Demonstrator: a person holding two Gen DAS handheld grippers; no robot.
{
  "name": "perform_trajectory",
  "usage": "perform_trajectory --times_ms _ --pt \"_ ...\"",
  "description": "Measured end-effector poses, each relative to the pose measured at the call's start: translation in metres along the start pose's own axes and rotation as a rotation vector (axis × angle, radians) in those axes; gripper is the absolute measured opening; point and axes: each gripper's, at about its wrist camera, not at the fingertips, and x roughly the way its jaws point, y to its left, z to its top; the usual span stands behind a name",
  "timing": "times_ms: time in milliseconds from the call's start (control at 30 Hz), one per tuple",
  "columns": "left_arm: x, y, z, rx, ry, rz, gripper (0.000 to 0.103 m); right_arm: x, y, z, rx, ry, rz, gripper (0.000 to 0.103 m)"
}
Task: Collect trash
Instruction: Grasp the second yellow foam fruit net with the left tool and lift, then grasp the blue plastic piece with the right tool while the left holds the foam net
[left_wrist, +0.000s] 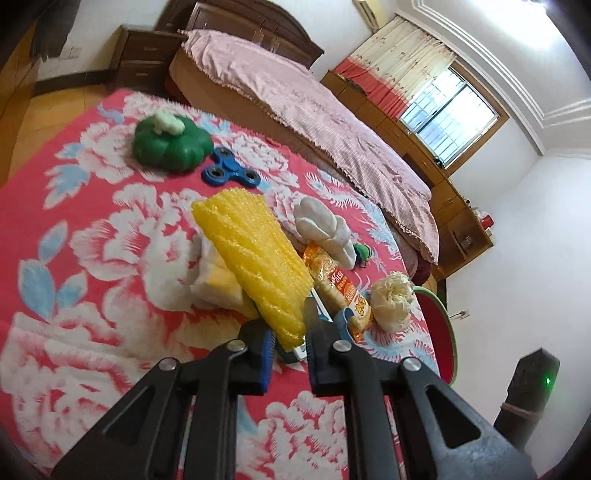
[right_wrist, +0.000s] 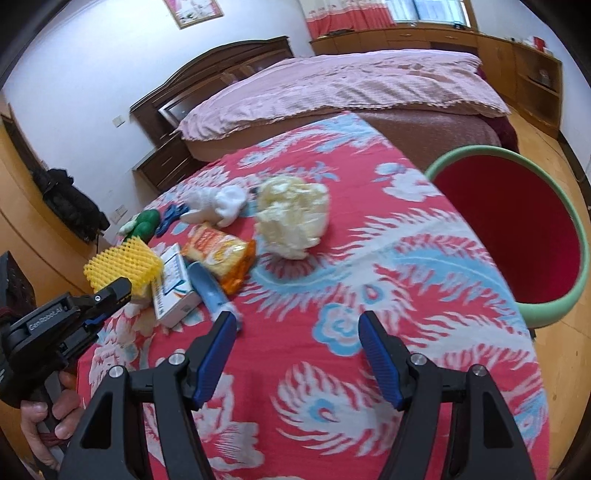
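Foam netting (left_wrist: 255, 258) clamped in left tool (left_wrist: 286, 339), right tool (right_wrist: 297, 332) apart and empty; squashy mesh could slip out mid-carry to the bin (right_wrist: 576, 236).

— What sort of room is this?

— A bedroom with white walls (right_wrist: 92, 74) and a wooden floor (right_wrist: 546, 162). A bed (left_wrist: 295, 110) under a pink cover has a dark wooden headboard (right_wrist: 221, 62) and a nightstand (left_wrist: 142, 61) beside it.

— And the light?

— Daylight through a barred window (left_wrist: 447, 114), its red-and-cream curtain (left_wrist: 399, 70) drawn aside. Low wooden cabinets (right_wrist: 461, 40) run beneath it.
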Motion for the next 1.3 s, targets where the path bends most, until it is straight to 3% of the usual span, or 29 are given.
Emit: perform_trajectory --times_ms 300,367,600,733,1033,1300 --pt "-0.024 0.003 -0.006 0.045 -0.035 0.021 0.013 0.022 0.035 -0.003 -0.091 0.052 0.029 0.069" --pt "-0.028 0.003 -0.006 0.045 -0.046 0.029 0.013 0.028 0.04 -0.003 -0.1 0.08 0.045 0.059" --pt "-0.039 0.0 -0.011 0.067 -0.06 0.023 0.013 0.035 0.049 -0.002 -0.123 0.077 0.031 0.048" --pt "-0.046 -0.006 -0.016 0.092 -0.071 0.031 0.013 0.036 0.052 -0.004 -0.141 0.067 0.011 0.024" --pt "-0.064 -0.026 -0.027 0.161 -0.093 0.033 0.013 0.002 0.047 -0.017 -0.114 0.01 0.05 0.024" --pt "-0.079 -0.057 -0.038 0.245 -0.121 0.021 0.014 -0.057 0.03 -0.022 -0.057 -0.103 0.054 0.024"
